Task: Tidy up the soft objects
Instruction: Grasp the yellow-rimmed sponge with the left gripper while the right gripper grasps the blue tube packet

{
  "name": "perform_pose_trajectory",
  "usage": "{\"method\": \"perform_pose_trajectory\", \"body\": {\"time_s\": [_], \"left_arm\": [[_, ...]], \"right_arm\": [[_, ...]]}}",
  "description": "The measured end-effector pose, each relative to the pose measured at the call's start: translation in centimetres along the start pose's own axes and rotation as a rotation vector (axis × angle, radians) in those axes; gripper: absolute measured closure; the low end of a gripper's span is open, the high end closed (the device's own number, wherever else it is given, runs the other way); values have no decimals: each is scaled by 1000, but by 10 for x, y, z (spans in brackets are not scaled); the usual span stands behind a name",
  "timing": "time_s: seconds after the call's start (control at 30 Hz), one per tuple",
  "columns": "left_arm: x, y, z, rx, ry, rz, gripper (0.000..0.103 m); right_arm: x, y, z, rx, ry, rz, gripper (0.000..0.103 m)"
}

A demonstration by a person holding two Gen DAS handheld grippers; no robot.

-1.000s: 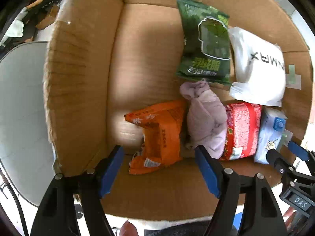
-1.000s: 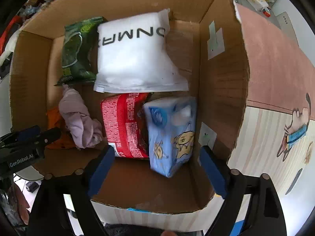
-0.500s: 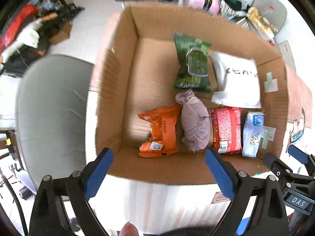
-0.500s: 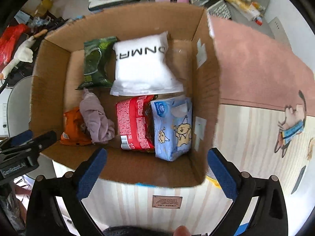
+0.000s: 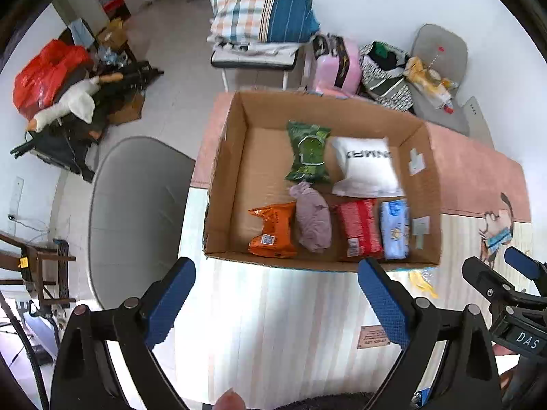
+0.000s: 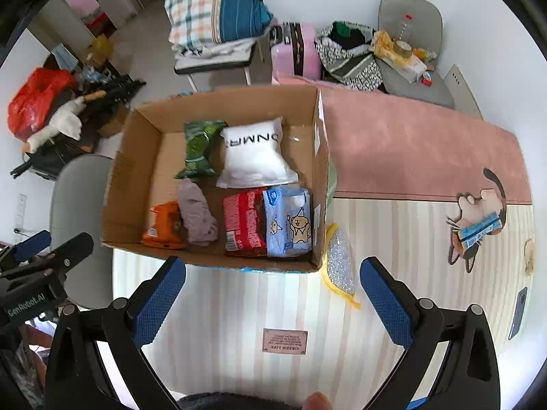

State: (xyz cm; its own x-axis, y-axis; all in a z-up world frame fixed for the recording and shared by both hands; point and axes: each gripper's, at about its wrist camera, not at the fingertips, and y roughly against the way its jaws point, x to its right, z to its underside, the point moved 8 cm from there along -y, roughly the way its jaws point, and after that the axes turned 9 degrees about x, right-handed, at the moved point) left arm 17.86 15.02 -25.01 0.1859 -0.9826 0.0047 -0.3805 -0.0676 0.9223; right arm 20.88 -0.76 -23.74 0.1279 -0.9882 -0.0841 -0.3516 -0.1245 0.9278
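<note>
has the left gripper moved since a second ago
Yes. The left gripper has pulled up and back out of the box, which now looks smaller and lies wholly beyond its fingers.

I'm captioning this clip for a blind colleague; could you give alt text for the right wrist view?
An open cardboard box on a striped mat holds six soft packs: green, white, orange, a mauve cloth bundle, red, and blue. The right gripper hovers open and empty before it; a yellow-edged scrubber lies outside the box's right wall.

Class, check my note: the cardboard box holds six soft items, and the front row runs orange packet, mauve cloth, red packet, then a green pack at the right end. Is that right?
One detail is wrong. The pack at the right end of the front row is the blue tissue pack, not green; the green packet lies in the back row beside the white pouch. The right wrist view shows it clearly. The rest stands.
</note>
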Motion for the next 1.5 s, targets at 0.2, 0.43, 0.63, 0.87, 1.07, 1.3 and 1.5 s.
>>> {"method": "perform_pose_trajectory", "body": {"time_s": [0.2, 0.43, 0.63, 0.87, 1.07, 1.3, 1.5], "left_arm": [[13, 31, -2, 58, -18, 13, 6], [28, 45, -8, 96, -23, 24, 6], [80, 16, 17, 89, -286, -27, 6], [178, -75, 99, -81, -662, -105, 6], [271, -121, 102, -173, -695, -75, 6], [294, -164, 79, -342, -389, -66, 6], [284, -136, 61, -294, -218, -46, 6]], "right_arm": [[1, 36, 0, 57, 4, -15, 0], [10, 45, 0, 66, -48, -67, 0], [77, 20, 35, -52, -173, -71, 0], [229, -31, 122, -238, -416, 46, 0], [362, -57, 147, -252, -608, 137, 0], [460, -104, 122, -236, -702, 185, 0], [489, -148, 92, -247, -745, 158, 0]]}}
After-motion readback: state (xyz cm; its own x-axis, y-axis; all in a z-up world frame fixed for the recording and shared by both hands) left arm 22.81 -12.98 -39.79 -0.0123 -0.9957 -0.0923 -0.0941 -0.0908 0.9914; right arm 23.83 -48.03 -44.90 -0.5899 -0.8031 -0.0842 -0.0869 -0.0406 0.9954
